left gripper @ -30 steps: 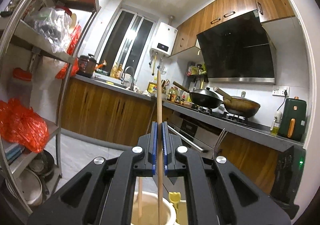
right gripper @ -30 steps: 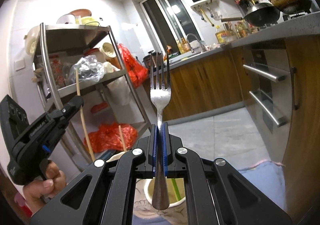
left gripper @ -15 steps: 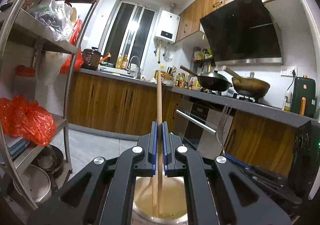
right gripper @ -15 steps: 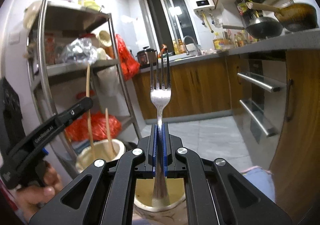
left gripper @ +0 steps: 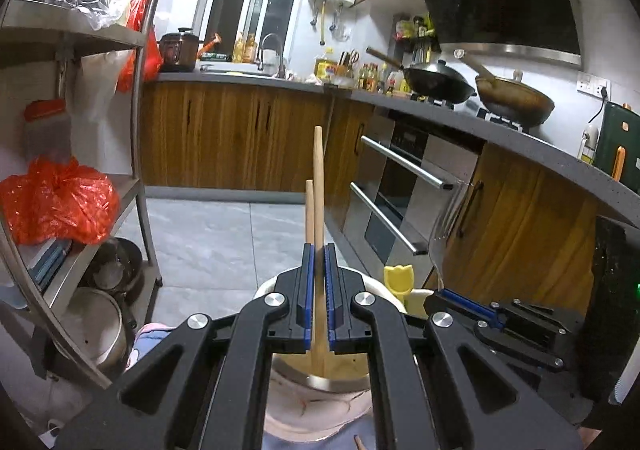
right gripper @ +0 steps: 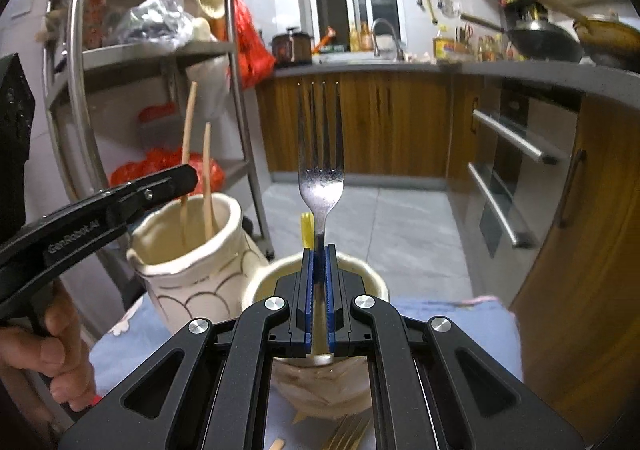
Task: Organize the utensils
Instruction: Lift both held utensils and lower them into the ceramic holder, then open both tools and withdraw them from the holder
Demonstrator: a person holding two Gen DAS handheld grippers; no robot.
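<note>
Two ceramic holders stand side by side on a pale blue cloth (right gripper: 472, 326). Seen from the right wrist, the taller cream jar (right gripper: 192, 262), drawn with dark scale-like arcs, sits at about ten o'clock from the right gripper (right gripper: 319, 292); it holds two wooden chopsticks. One short chopstick (right gripper: 207, 178) leans free against the rim, while the longer chopstick (right gripper: 188, 138) is pinched by the left gripper (right gripper: 176, 178), its lower end down inside the jar. The second holder, a rounder cream cup (right gripper: 360, 274) with a yellowish inside, lies straight ahead at twelve o'clock, directly under the right gripper, with a yellow plastic utensil (right gripper: 306, 228) poking up from it.

The right gripper's blue pads are clamped on the neck of a steel fork (right gripper: 320, 178), tines upright, handle end hanging over the cup's mouth. The fork is plain bright metal with four long tines and a slightly dulled bowl.

From the left wrist, the left gripper (left gripper: 319, 300) is closed on the long chopstick (left gripper: 318, 186), a smooth pale stick with a rounded top. A hand (right gripper: 60, 354) grips the left tool's handle at eight o'clock.
</note>
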